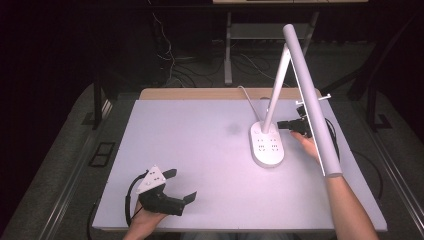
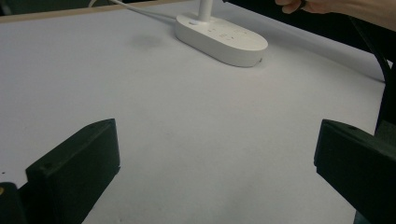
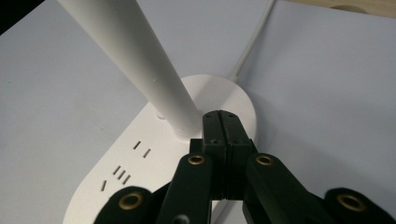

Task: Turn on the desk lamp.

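Observation:
A white desk lamp stands on the pale table (image 1: 200,150). Its oval base (image 1: 267,144) carries socket slots, and its stem (image 1: 275,90) rises to a long white head bar (image 1: 312,105) that slants toward me. My right gripper (image 1: 281,124) is shut with nothing between its tips, which sit just beside the foot of the stem (image 3: 154,79) over the base (image 3: 140,158). My left gripper (image 1: 181,185) rests at the near left of the table, open and empty. In the left gripper view, the base (image 2: 222,38) lies far ahead of the wide-apart black fingers (image 2: 74,168).
The lamp's white cord (image 1: 247,97) runs from the base to the table's far edge. The head bar overhangs the right forearm (image 1: 350,205). Dark floor, cables and a metal stand (image 1: 228,50) lie beyond the table.

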Motion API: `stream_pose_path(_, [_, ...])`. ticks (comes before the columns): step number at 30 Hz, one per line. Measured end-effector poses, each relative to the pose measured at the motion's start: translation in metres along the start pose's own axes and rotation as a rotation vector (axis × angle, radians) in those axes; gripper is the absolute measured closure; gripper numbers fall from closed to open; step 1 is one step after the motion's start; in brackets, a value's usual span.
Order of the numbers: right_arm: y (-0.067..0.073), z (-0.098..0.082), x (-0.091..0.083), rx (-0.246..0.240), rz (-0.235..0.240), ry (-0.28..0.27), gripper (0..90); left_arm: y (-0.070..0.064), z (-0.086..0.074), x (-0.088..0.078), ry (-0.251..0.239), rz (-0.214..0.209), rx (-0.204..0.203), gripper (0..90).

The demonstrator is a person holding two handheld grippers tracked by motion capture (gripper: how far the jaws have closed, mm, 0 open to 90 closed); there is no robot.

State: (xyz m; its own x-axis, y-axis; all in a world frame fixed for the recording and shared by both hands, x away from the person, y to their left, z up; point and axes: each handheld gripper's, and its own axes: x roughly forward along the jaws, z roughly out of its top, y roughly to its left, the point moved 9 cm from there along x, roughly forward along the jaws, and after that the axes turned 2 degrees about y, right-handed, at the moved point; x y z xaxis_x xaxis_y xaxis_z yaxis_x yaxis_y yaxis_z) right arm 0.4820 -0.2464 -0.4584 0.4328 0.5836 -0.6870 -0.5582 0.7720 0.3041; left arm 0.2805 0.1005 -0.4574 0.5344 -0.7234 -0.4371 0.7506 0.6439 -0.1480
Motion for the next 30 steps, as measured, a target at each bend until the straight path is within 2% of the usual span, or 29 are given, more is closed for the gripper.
stream_pose_path(11, [0.011, -0.003, -0.026, -0.02, -0.014, -0.013, 89.6, -0.002, 0.001, -0.001, -0.009, -0.008, 0.002, 0.0])
stream_pose_path(20, [0.025, -0.014, -0.047, -0.024, 0.0, -0.034, 89.2, -0.002, 0.002, -0.002, -0.013, -0.011, 0.004, 0.0])
stream_pose_path(26, [0.035, -0.024, -0.061, 0.003, 0.007, -0.069, 63.4, -0.002, 0.002, -0.002, -0.014, -0.013, 0.004, 0.0])
stream_pose_path(30, [0.041, -0.03, -0.07, 0.012, -0.003, -0.102, 42.8, -0.002, 0.003, -0.002, -0.016, -0.012, 0.004, 0.0])
